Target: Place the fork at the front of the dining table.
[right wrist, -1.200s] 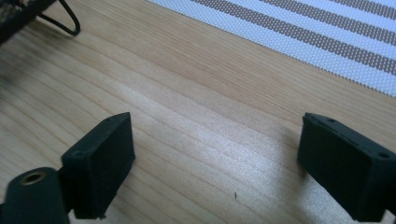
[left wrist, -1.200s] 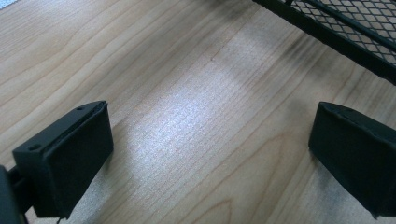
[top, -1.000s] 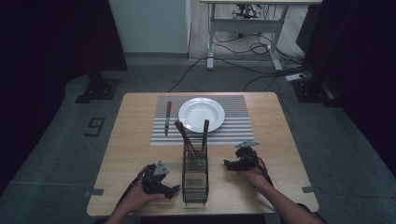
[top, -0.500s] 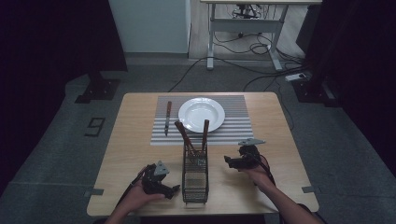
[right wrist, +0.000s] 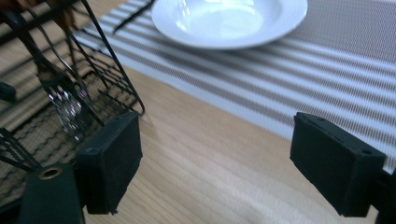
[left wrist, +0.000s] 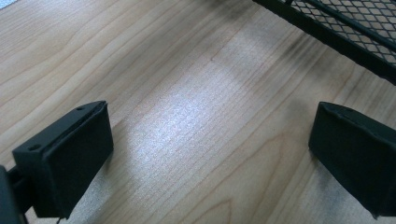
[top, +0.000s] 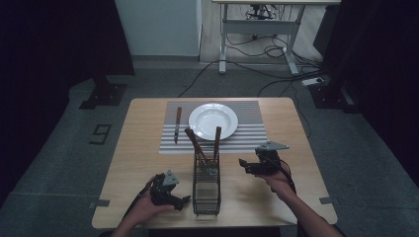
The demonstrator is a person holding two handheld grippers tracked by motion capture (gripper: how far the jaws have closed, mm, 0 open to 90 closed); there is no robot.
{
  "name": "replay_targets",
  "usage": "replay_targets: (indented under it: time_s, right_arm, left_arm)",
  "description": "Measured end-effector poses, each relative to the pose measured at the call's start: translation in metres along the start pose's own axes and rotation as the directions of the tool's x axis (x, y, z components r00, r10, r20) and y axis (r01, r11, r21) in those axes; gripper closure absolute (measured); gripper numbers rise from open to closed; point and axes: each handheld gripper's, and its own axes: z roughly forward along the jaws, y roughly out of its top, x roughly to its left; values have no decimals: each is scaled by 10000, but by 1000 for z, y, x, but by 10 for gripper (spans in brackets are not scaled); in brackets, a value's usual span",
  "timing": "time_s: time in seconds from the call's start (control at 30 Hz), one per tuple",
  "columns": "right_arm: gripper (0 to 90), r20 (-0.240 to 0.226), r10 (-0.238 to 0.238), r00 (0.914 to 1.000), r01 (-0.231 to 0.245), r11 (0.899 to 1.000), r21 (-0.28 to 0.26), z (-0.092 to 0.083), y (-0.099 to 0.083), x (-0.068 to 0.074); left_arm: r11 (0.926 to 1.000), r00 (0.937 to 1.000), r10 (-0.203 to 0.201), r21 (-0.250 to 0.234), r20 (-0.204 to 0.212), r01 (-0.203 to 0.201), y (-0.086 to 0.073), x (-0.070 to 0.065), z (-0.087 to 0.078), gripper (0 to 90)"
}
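The left gripper (top: 170, 195) rests low near the wooden desk's (top: 138, 163) front edge, jaws wide. The right gripper (top: 257, 165) hovers beside the black wire-mesh basket (top: 206, 190), jaws wide, empty.

The room is dim, dark at both sides, with light falling from overhead onto the table (top: 143, 148). A soft sheen sits on the wood in the left gripper view, and glare whitens the plate (right wrist: 229, 18) (its far rim blurred). Nearby jaws look slightly soft.
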Motion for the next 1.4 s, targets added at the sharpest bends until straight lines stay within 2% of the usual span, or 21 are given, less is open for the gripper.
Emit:
replay_targets:
  time_s: [0.03,0.2,0.23,0.33,0.6,0.8,0.87,0.97,1.4]
  right_arm:
    - [176,-86,-52,9999,50,9997,-220,-4,5,0]
    - [181,-240,-83,9997,72,9989,-474,-11,13,0]
    - [185,-317,-76,9995,54,9975,-700,-17,20,0]
    - [193,-430,-127,9990,86,9956,-935,-23,27,0]
    - [202,-818,-340,9961,230,9909,-1326,-35,44,8]
    - [206,-959,-522,9940,376,9883,-1477,-37,52,14]
    - [219,-964,-650,9932,476,9838,-1729,-39,57,18]
    - [223,-1072,-713,9917,509,9819,-1824,-40,62,21]
    - [242,-1432,-921,9854,646,9804,-1863,-31,77,31]
  left_arm:
    - [10000,10000,-1,1,0,1,0,0,0,0]
    - [10000,10000,14,9,10,-14,0,0,0,0]
    - [10000,10000,14,9,12,-14,0,0,0,0]
    - [10000,10000,12,4,12,-12,0,0,0,0]
    - [10000,10000,17,9,10,-17,0,0,0,0]
    - [10000,10000,15,1,3,-15,0,0,0,0]
    - [10000,10000,16,1,2,-16,0,0,0,0]
    - [10000,10000,16,2,4,-16,0,0,0,0]
    - [10000,10000,14,0,2,-14,0,0,0,0]
